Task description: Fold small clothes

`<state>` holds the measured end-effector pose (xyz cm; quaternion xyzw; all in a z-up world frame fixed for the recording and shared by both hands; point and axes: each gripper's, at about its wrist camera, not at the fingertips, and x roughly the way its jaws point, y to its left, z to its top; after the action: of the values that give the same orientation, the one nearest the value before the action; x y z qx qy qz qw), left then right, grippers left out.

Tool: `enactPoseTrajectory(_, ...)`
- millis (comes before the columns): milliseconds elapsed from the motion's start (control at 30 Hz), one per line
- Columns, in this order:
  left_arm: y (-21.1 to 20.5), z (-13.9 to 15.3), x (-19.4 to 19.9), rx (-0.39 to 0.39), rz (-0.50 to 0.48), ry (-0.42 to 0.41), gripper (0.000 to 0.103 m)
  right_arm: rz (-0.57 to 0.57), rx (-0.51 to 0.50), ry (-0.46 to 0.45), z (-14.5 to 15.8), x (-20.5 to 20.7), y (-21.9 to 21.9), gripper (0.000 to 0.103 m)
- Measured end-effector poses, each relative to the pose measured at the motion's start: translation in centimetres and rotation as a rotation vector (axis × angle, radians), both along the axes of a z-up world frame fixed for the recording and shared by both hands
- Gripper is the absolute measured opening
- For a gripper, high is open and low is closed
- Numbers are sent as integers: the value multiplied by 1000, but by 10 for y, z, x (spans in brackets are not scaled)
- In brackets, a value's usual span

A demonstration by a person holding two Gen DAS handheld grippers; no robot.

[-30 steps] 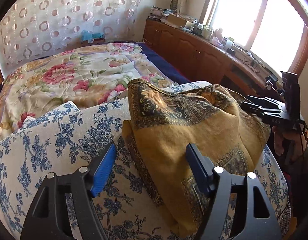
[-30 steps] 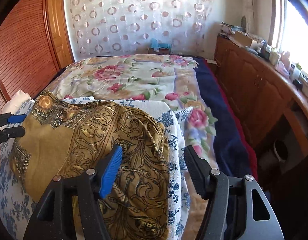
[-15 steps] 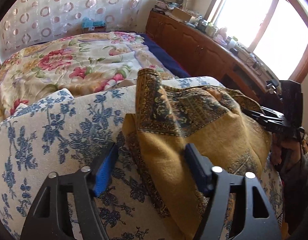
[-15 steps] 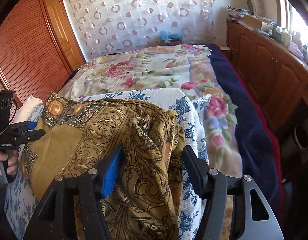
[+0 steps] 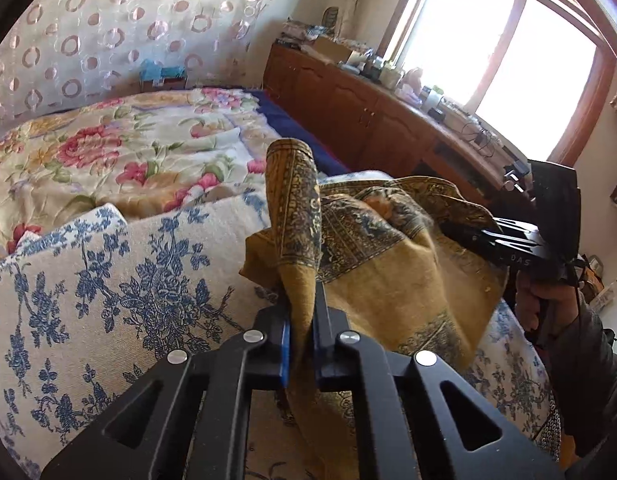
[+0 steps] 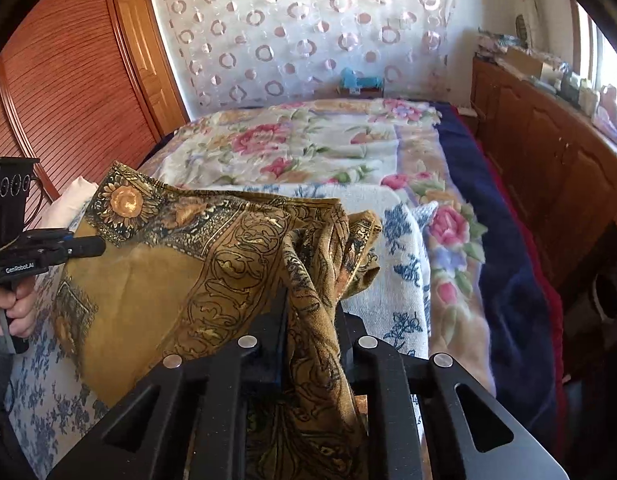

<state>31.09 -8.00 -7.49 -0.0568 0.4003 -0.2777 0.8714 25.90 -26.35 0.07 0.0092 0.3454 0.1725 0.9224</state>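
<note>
The step in hand looks like the grab: each gripper has taken hold of one end of the cloth (image 5: 392, 264), a mustard-yellow piece with dark, gold-patterned borders, so that it can be lifted and folded. The left gripper (image 5: 301, 322) has its jaws pressed together on a bunched edge of the cloth, and a flap of that edge stands up above the jaws. The right gripper (image 6: 308, 320) has its jaws closed on the other end, where the cloth is crumpled into thick folds. The cloth lies on a white cover with blue flowers (image 5: 108, 280), which sits at the near end of the bed (image 6: 308, 152) with its flowered blanket. Part of the cloth is raised off the cover near each gripper, and the middle sags between them. Its long side runs from one gripper to the other, across the bed from left to right, and its sunflower corner (image 6: 126, 200) points toward the far left. The next move probably calls for both hands to lift together and pull gently apart, so the cloth goes flat and smooth. Then one end can be brought over to meet the other, with the edges lined up.
</note>
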Motion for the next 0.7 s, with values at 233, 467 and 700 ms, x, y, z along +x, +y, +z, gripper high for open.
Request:
enactPoseTrajectory(233,9,34,-29,-29,-1,-100,8,-3,-12,-132,29,-24,10,14)
enactPoseTrajectory(467,36,58,-51,-51,51,-166,8,34,-15,-204,37,-38,29,14)
enactPoseTrajectory(700,79,75,-77,-33,137,-230,8,122,-33,-271,44,-34,67,14)
